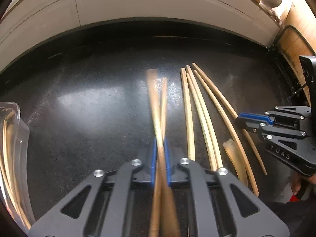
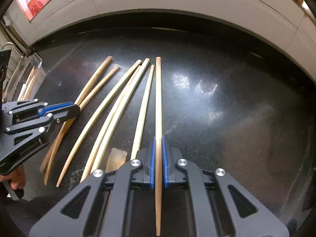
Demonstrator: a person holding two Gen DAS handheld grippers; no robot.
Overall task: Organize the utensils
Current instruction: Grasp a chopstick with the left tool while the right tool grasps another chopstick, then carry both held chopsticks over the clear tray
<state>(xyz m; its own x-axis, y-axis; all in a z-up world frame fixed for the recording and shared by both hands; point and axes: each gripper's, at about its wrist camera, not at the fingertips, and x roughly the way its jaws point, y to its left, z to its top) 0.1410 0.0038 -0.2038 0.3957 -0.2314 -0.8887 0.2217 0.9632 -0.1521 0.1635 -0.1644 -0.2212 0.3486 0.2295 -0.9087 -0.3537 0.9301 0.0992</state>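
Note:
My left gripper [image 1: 160,144] is shut on two wooden chopsticks [image 1: 156,98] that cross between its blue pads and look blurred. It also shows in the right wrist view [image 2: 76,108] at the left, holding that pair [image 2: 94,85] over the dark counter. My right gripper [image 2: 158,144] is shut on a single chopstick [image 2: 158,98] that runs straight ahead; it shows in the left wrist view [image 1: 240,119] at the right. Several loose chopsticks [image 2: 116,102] lie on the counter between the grippers, also in the left wrist view [image 1: 199,106].
A clear plastic container [image 1: 11,148] with chopsticks in it stands at the far left; it also shows in the right wrist view [image 2: 29,73]. A translucent pale scrap [image 2: 116,158] lies near the loose chopsticks. A white tiled wall [image 1: 158,4] backs the black counter [image 1: 88,98].

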